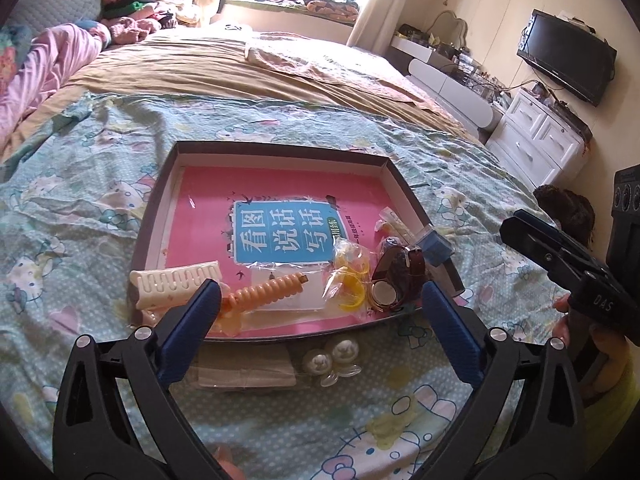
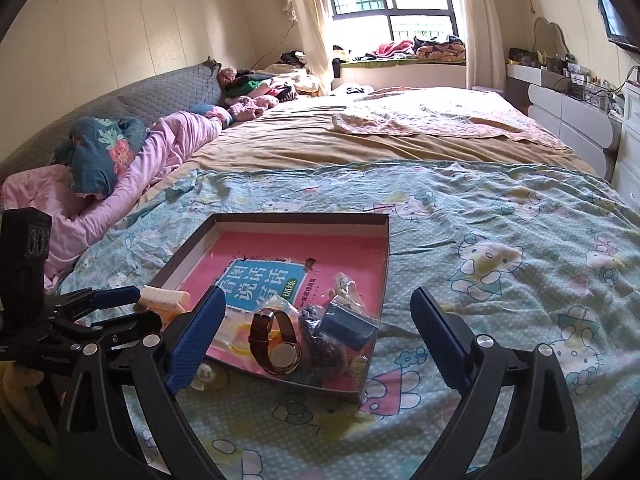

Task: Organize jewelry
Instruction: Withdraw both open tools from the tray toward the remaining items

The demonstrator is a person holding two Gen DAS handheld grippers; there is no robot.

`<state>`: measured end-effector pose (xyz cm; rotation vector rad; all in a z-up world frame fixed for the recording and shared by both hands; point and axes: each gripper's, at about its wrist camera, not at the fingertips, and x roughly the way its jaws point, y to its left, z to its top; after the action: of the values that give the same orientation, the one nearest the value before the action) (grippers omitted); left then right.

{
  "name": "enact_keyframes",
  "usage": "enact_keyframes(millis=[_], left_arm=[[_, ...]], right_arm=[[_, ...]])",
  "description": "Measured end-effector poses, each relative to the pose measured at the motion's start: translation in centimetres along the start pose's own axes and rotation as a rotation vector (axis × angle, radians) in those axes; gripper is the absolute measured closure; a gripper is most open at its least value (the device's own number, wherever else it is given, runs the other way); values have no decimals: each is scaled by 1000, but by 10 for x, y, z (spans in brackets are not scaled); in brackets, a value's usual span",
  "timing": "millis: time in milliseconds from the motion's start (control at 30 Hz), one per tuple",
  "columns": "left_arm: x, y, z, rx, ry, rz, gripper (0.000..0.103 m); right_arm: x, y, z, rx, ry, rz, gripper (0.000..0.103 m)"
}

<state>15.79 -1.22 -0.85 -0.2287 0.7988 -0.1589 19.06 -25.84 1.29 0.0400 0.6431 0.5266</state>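
Left wrist view: the left gripper (image 1: 320,304), its blue-padded jaws spread wide and empty, hangs over the near edge of a shallow dark cardboard tray (image 1: 280,151) lined with a pink booklet; at its 10 o'clock lies a cream ridged hair clip (image 1: 176,286), at 11 o'clock an orange spiral hair tie (image 1: 266,292), at 1 o'clock a brown-strapped wristwatch (image 1: 394,280), and at 6 o'clock, outside the tray on the cartoon-print bedsheet (image 1: 100,184), a clear pearl-studded hair clip (image 1: 332,358). Right wrist view: the right gripper (image 2: 318,334), jaws likewise parted and holding nothing, frames the wristwatch (image 2: 276,340) at 9 o'clock and a small blue box (image 2: 348,326) at 2 o'clock, both inside the tray's near corner.
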Motion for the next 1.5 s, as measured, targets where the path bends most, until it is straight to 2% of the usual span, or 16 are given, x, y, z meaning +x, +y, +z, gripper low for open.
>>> enact_keyframes(millis=[300, 833, 1133, 1500], left_arm=[[-20, 17, -9, -11, -20, 48, 9], [-21, 51, -41, -38, 59, 118, 9], [-5, 60, -58, -41, 146, 115, 9], [29, 52, -62, -3, 227, 101, 9]], right_arm=[[-9, 27, -7, -37, 11, 45, 10], [9, 71, -40, -96, 131, 117, 10], [22, 71, -53, -89, 189, 101, 10], [32, 57, -67, -57, 236, 85, 10]])
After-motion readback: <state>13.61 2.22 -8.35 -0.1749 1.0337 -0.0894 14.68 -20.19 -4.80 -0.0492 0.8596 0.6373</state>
